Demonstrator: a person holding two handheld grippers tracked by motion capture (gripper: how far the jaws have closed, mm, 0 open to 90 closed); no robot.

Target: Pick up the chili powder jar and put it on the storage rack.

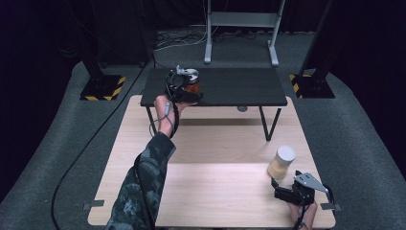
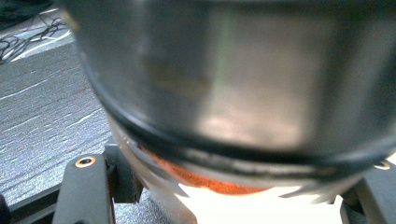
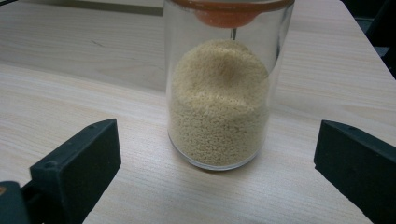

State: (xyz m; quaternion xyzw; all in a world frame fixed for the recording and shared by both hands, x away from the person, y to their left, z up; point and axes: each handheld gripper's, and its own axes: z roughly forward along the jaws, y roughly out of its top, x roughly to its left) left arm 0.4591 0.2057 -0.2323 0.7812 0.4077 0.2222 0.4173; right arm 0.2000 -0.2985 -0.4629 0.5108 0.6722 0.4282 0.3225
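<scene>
Two jars: left gripper point(image 1: 184, 88) clamped on metal-lidded glass jar of orange powder point(image 1: 191, 82) over black shelf point(image 1: 239, 86); could slip. Right gripper point(image 1: 287, 194) wide open, near cylindrical glass jar of pale grain point(image 3: 219, 102) on wooden table point(image 1: 215, 187); could topple if nudged.

Your left sleeve point(image 1: 143, 187) is a dark camouflage print, with a black cable running along the forearm to your left gripper point(image 1: 181, 86). That gripper's black jaws carry brass-coloured screws. Your right gripper point(image 1: 282, 188) is black with blocky jaws and a grey three-cornered plate on top.
</scene>
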